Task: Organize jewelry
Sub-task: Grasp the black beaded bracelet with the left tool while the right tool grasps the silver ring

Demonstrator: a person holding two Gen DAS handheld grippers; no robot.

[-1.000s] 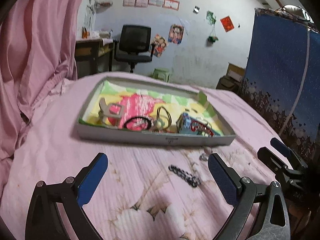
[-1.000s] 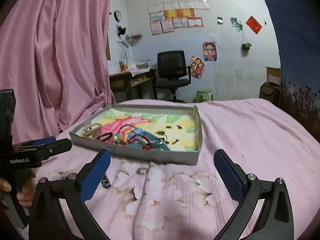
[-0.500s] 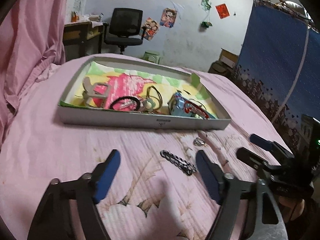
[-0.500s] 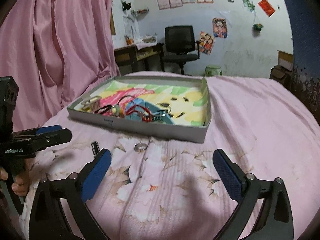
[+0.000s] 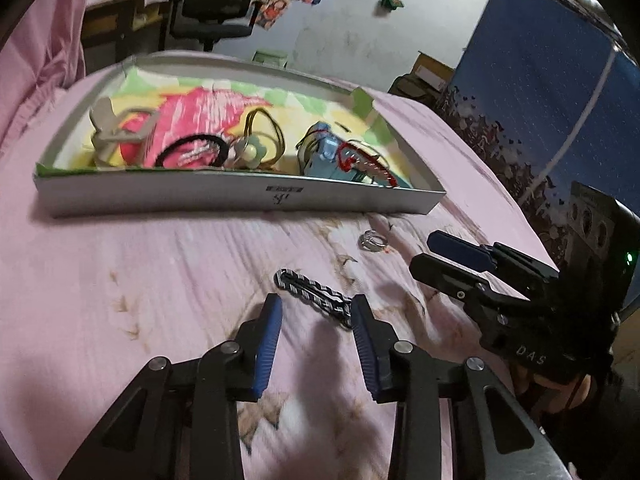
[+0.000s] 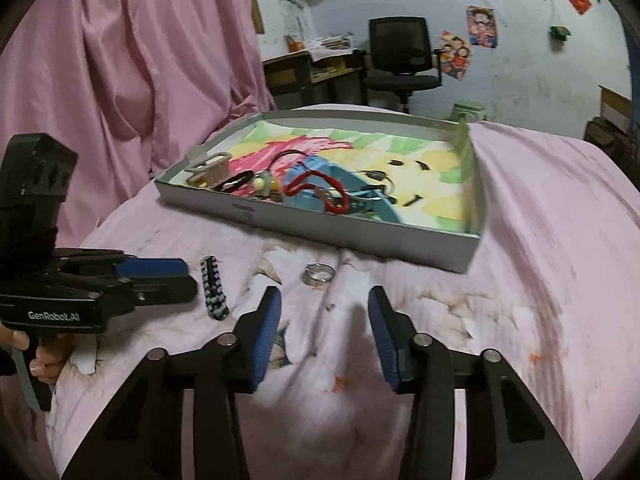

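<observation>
A black-and-white braided bracelet (image 5: 314,297) lies on the pink bedspread; it also shows in the right wrist view (image 6: 213,287). My left gripper (image 5: 316,314) is open, low over the bed, its fingertips at the bracelet's near end. A silver ring (image 5: 373,239) lies beyond it, also in the right wrist view (image 6: 319,273). My right gripper (image 6: 323,304) is open and empty just short of the ring. A shallow grey box (image 5: 240,199) holds several pieces: a black hair tie (image 5: 192,151), a red cord (image 6: 320,190) and a clip (image 5: 114,130).
The box (image 6: 360,236) sits mid-bed with a colourful lining. A pink curtain (image 6: 140,60) hangs at the left. A blue cloth panel (image 5: 540,92) stands at the right. An office chair (image 6: 402,56) and desk (image 6: 296,70) stand by the far wall.
Both grippers have moved forward and down toward the bed and narrowed their jaws. The left one now reaches the bracelet's end; the right one nears the ring.
</observation>
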